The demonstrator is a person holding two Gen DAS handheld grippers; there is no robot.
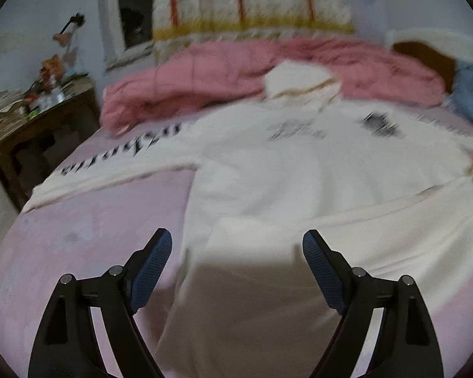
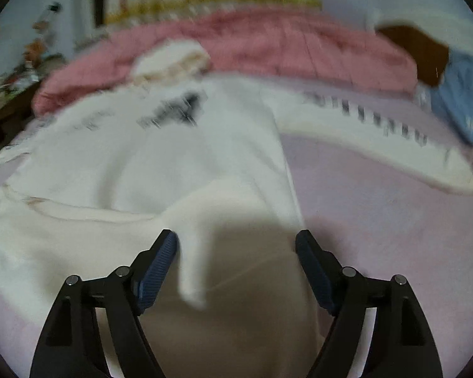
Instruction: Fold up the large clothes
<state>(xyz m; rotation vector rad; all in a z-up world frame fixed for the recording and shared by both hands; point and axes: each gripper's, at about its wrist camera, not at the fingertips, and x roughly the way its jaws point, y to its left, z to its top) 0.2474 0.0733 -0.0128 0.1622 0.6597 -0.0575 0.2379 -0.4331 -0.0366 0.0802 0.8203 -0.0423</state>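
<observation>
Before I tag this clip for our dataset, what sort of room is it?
Most likely a bedroom: a bed with a pink quilt, a cluttered bedside table, and a white hoodie spread on it.

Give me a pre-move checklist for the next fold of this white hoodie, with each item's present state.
1. Left tongs open, nothing pinched: ok.
2. Right tongs open: ok; a flap of cloth lies beside its left pad, contact cannot tell.
3. Hoodie spread on the bed: ok.
4. Both sleeves out to the sides, left sleeve, right sleeve: ok.
5. Hood clear of the pink blanket: not ok, it rests against it.
6. Hem flat and even: cannot tell, blurred and shadowed.
</observation>
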